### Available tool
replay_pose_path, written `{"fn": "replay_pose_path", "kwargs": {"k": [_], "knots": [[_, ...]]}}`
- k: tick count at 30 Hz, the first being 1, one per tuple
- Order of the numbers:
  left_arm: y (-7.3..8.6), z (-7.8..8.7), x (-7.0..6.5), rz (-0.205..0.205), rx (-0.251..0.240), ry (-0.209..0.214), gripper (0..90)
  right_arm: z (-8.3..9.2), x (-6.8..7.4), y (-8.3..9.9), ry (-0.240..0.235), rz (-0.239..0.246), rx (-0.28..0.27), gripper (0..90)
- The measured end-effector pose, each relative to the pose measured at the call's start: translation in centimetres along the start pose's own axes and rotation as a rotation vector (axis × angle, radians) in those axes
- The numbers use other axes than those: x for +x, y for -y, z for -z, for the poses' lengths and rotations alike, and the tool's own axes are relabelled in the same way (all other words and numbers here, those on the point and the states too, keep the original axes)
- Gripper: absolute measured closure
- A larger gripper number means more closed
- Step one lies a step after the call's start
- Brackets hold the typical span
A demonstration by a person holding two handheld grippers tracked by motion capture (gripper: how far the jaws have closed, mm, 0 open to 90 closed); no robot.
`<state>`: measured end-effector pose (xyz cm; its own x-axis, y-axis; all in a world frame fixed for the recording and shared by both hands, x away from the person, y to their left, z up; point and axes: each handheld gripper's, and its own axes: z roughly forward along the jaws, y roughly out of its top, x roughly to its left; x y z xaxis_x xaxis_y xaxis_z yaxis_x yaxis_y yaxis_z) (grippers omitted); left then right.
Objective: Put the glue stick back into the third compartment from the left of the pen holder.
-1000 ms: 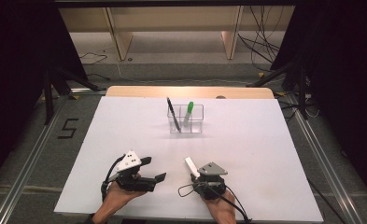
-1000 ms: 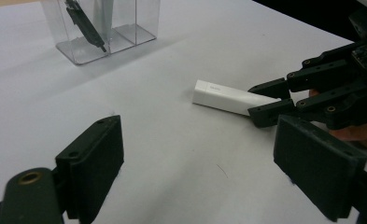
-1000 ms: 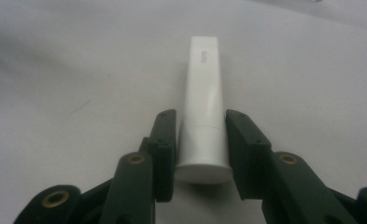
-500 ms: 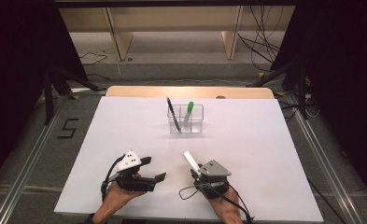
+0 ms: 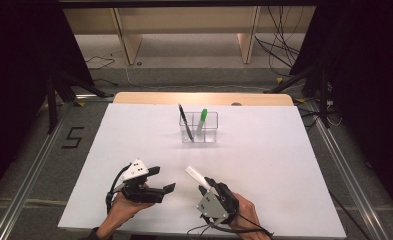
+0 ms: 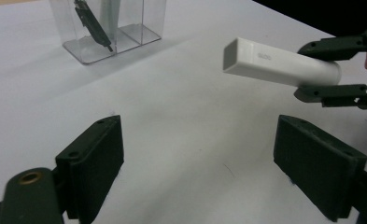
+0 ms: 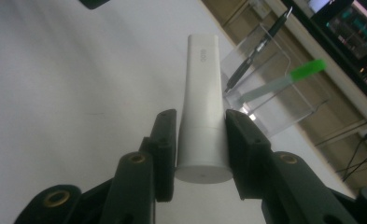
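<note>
A big white table (image 5: 284, 165) took up most of the high view, with a strip of light wood (image 5: 149, 98) along its far edge. On the grey floor to the left of the table was a black number five (image 5: 72, 137).

Near the far middle of the table stood a clear plastic holder (image 5: 207, 131) with little square parts inside. A black pen (image 5: 184, 120) leaned in the holder's left part. A marker with a green cap (image 5: 201, 121) stood just to its right, in the next part.

Close to the near edge, a person's two hands each held a black gripper. The left gripper (image 5: 158, 181) sat low by the table, well apart from the holder. Its two jaws stood wide open, with nothing but bare white table between them, as the left gripper view showed (image 6: 197, 163).

The right gripper (image 5: 207, 183) was just beside the left one. Its jaws were closed tight on a white tube (image 7: 203, 116). The pads squeezed the tube near its round end. The flat, squared end stuck out in front and pointed toward the clear holder.

In the left gripper view the white tube (image 6: 277, 62) was up in the air above the table, not touching it. It was well apart from the holder.
</note>
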<state>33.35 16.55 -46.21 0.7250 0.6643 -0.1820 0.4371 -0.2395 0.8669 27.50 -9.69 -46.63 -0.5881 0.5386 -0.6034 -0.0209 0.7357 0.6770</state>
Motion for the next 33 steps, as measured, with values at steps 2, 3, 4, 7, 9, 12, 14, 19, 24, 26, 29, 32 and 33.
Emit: {"fn": "replay_pose_path", "kwargs": {"k": [2, 3, 4, 7, 9, 12, 14, 19, 24, 26, 29, 32, 33], "knots": [[-0.1, 0.1, 0.1, 0.001, 0.006, 0.004, 15.9, 0.2, 0.3, 0.0, 0.015, 0.068, -0.006, 66.1], [-0.1, 0.1, 0.1, -0.001, 0.009, 0.007, 15.8, 0.3, 0.5, 0.0, 0.017, 0.096, -0.008, 66.0], [-0.2, 0.1, 0.1, -0.002, 0.010, 0.012, 15.9, 0.3, 0.6, 0.0, 0.026, 0.127, -0.013, 66.0], [-0.3, 0.0, 0.2, -0.002, 0.024, 0.034, 15.9, 0.3, 1.1, 0.0, 0.032, 0.176, -0.024, 66.1], [-0.4, 0.0, 0.2, -0.006, 0.037, 0.047, 15.9, 0.2, 1.4, 0.1, 0.038, 0.197, -0.033, 66.1], [-0.8, 0.0, 0.2, -0.024, 0.053, 0.066, 15.9, 0.3, 1.7, 0.2, 0.050, 0.243, -0.039, 66.1], [-1.1, -0.1, 0.0, -0.038, 0.062, 0.080, 15.9, 0.3, 1.8, 0.3, 0.055, 0.296, -0.054, 66.1], [-2.0, -0.3, -0.5, -0.088, 0.115, 0.113, 16.0, 0.3, 2.1, 0.5, 0.068, 0.385, -0.084, 66.1], [-2.9, -0.6, -0.9, -0.148, 0.181, 0.137, 16.0, 0.4, 2.3, 0.6, 0.088, 0.458, -0.105, 66.1], [-3.2, -0.7, -1.1, -0.181, 0.207, 0.133, 16.0, 0.5, 2.4, 0.7, 0.084, 0.491, -0.113, 66.1], [-3.6, -0.9, -1.4, -0.211, 0.240, 0.151, 16.1, 0.4, 2.5, 0.9, 0.087, 0.542, -0.131, 66.1], [-4.2, -1.2, -1.7, -0.252, 0.295, 0.184, 16.6, 0.4, 2.6, 1.0, 0.077, 0.580, -0.137, 66.1], [-4.4, -1.3, -1.8, -0.269, 0.313, 0.187, 16.7, 0.4, 2.6, 1.0, 0.074, 0.604, -0.143, 66.1]]}}
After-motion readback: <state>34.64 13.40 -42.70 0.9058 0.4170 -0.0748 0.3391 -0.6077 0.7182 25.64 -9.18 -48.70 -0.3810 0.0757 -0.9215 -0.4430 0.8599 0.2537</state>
